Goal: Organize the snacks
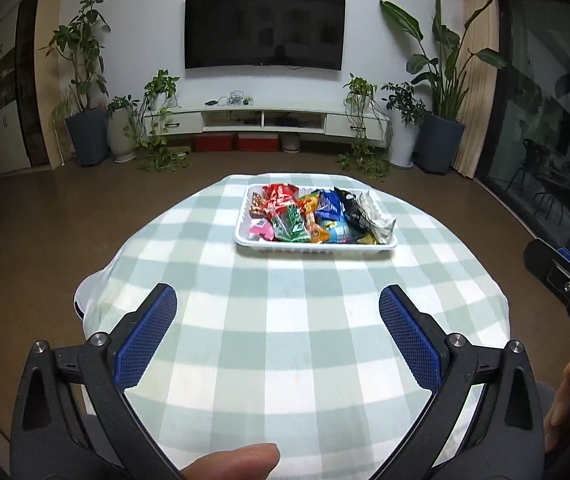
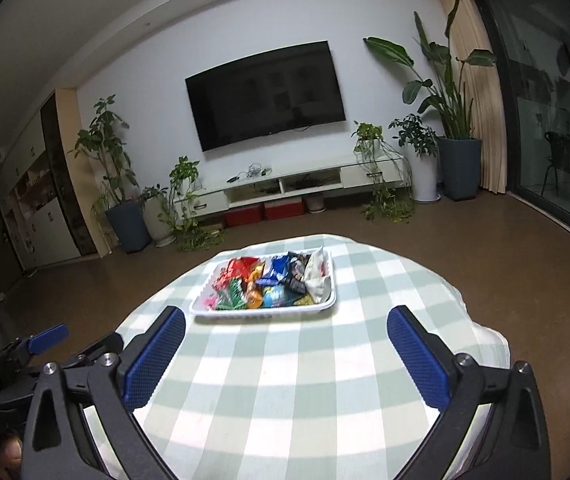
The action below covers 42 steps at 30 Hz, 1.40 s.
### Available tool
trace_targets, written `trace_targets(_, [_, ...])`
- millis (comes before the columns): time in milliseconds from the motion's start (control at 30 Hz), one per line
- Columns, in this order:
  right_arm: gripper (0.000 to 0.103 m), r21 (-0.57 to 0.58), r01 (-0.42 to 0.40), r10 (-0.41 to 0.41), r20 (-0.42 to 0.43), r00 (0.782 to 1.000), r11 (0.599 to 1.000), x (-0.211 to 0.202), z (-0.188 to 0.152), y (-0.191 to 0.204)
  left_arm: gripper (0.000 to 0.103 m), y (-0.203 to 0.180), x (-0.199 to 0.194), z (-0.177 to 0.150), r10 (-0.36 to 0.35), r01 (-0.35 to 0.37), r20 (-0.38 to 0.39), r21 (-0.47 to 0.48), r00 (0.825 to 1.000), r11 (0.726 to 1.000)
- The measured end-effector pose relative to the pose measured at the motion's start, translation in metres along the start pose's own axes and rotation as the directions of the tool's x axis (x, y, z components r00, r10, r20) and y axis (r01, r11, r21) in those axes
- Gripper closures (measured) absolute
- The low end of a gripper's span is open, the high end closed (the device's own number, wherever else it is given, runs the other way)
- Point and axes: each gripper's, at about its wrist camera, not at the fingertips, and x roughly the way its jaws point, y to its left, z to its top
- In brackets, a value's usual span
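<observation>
From the left wrist, the left gripper (image 1: 277, 300) hangs over the near part of a table covered in a green-and-white checked tablecloth (image 1: 285, 360); its blue-padded fingers (image 1: 149, 340) stand wide apart with nothing between them; a fingertip (image 1: 237, 460) shows at the bottom edge; on the far half of the cloth sits a white tray (image 1: 245, 236), filled with wrapped snacks (image 1: 313, 214) in red, green, orange, blue, black and white, well apart from the claw; part of the right gripper (image 1: 565, 280) shows at the right edge; behind stand a dark television (image 1: 265, 26), a low white cabinet (image 1: 265, 118) and potted plants (image 1: 441, 80). From the right wrist, the right gripper (image 2: 287, 320) is likewise spread wide and empty above the cloth (image 2: 285, 400); the tray (image 2: 201, 306) lies just beyond its fingertips, slightly left of centre, with the snacks (image 2: 273, 282) piled inside; the left gripper (image 2: 49, 338) appears at the left edge, low beside the table; the television (image 2: 265, 94) and plants (image 2: 445, 80) line the far wall.
</observation>
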Motion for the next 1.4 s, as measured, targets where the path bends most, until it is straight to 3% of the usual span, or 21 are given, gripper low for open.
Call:
trace_targets(367, [0.000,-0.064,0.079,-0.081,-0.027,0.996,0.995,-0.001,-0.012,0.016,0.000,0.008,0.015,-0.018,0.023,-0.023,-0.060,-0.002,0.998,1.000])
trace_targets(1400, [0.000,-0.088,0.095,-0.103,-0.093,0.990,0.992,0.008,-0.023,0.021,0.000,0.015,0.036,-0.026,0.023,-0.024,-0.101,-0.007,0.995,1.000])
